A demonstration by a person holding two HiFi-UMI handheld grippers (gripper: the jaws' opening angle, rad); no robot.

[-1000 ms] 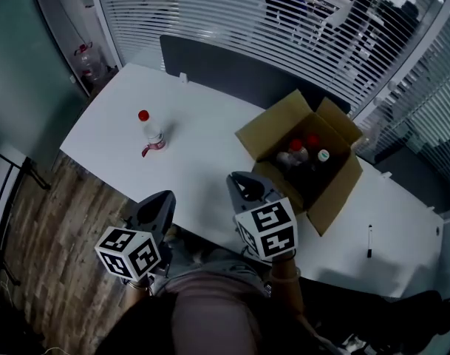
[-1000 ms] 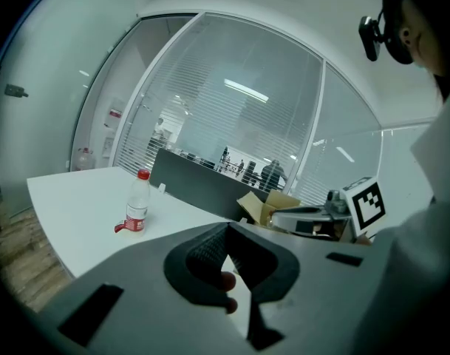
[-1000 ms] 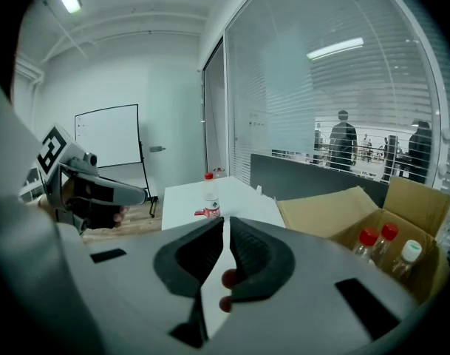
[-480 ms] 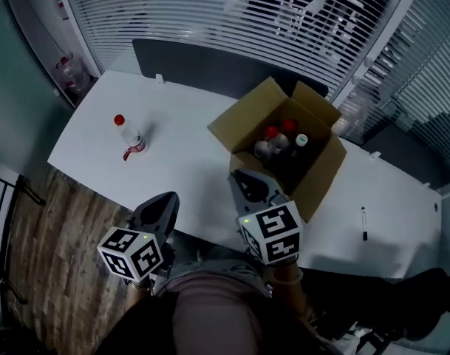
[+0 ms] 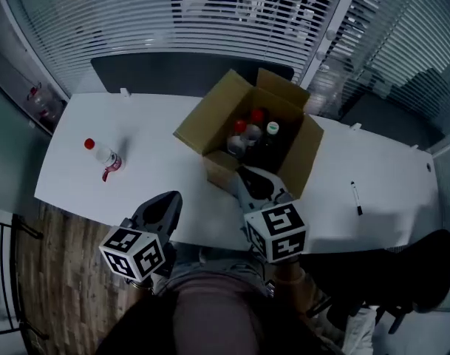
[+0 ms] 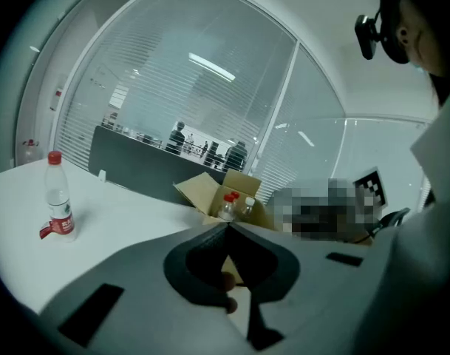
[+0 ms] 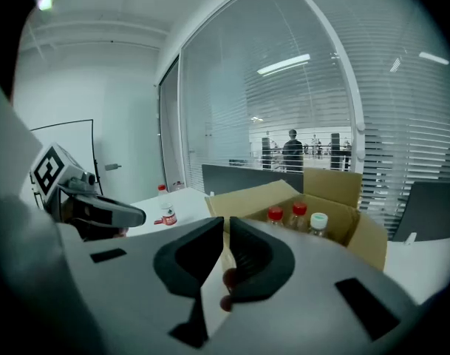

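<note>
Fingers closed and empty, the right gripper (image 5: 244, 173) is hovering just beside the open brown cardboard box (image 5: 202, 124) on the white desk (image 5: 158, 176); the left gripper (image 5: 170, 198), likewise closed, is hanging left.

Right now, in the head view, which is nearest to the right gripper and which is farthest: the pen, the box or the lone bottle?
1. Box, just ahead of the right gripper.
2. Pen, off to its right.
3. Lone bottle, far to its left.
</note>
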